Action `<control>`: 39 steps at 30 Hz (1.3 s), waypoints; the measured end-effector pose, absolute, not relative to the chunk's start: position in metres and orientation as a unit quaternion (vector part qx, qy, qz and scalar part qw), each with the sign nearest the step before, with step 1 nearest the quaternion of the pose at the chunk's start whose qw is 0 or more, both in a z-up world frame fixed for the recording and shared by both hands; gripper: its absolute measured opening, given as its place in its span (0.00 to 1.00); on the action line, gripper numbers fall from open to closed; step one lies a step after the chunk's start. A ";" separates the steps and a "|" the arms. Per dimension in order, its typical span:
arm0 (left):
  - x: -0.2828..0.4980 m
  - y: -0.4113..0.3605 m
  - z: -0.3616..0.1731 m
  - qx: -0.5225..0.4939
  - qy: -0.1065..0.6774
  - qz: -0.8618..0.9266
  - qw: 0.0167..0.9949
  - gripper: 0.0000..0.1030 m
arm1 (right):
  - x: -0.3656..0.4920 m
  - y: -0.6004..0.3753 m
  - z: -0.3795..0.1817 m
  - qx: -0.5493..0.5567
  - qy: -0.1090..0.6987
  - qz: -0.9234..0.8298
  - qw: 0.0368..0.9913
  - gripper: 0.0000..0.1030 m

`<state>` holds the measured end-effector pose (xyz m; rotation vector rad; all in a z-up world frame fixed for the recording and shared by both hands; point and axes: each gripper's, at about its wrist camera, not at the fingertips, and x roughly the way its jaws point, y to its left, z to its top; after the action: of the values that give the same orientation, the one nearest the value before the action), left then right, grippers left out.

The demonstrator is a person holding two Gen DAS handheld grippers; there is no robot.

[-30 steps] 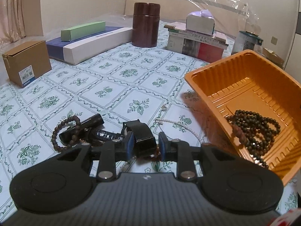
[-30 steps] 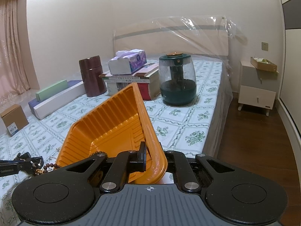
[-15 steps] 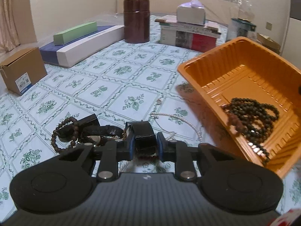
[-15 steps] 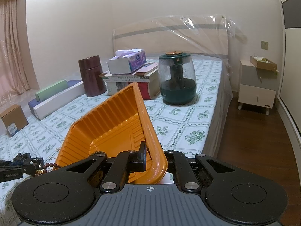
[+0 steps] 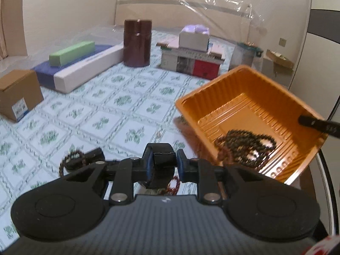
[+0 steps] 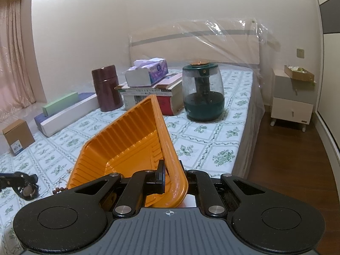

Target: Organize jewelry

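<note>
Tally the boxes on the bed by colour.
Green box: 1
Brown box: 1
Blue-and-white box: 1
White tissue box: 1
Total: 4

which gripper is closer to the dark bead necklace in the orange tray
Hard to call; probably the right. The right gripper is clamped on the orange tray rim just beyond the dark bead necklace. The left gripper, gripping a black watch, is outside the tray, beside it.

The right tongs hide the orange tray's near corner.
</note>
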<state>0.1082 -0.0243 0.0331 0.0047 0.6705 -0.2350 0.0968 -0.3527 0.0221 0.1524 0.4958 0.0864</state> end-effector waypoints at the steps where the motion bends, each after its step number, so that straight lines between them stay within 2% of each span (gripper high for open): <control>1: 0.108 -0.025 0.037 -0.001 0.325 -0.119 0.938 0.19 | 0.097 -0.352 0.022 0.076 0.245 0.043 0.966 0.09; 12: 0.109 -0.071 0.065 -0.012 0.304 -0.204 0.930 0.19 | 0.095 -0.353 0.024 0.076 0.244 0.049 0.966 0.09; 26: 0.115 -0.136 0.041 -0.002 0.336 -0.273 0.901 0.20 | 0.095 -0.354 0.022 0.080 0.247 0.047 0.964 0.08; 32: 0.109 -0.120 0.042 -0.003 0.326 -0.256 0.910 0.22 | 0.095 -0.355 0.021 0.082 0.248 0.048 0.964 0.08; 39: 0.095 -0.060 0.033 -0.007 0.330 -0.162 0.930 0.26 | 0.094 -0.354 0.021 0.082 0.247 0.048 0.964 0.08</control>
<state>0.0952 -0.0596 0.0332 -0.0140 0.6752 -0.3312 0.0940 -0.3538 0.0213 0.1654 0.5007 0.0969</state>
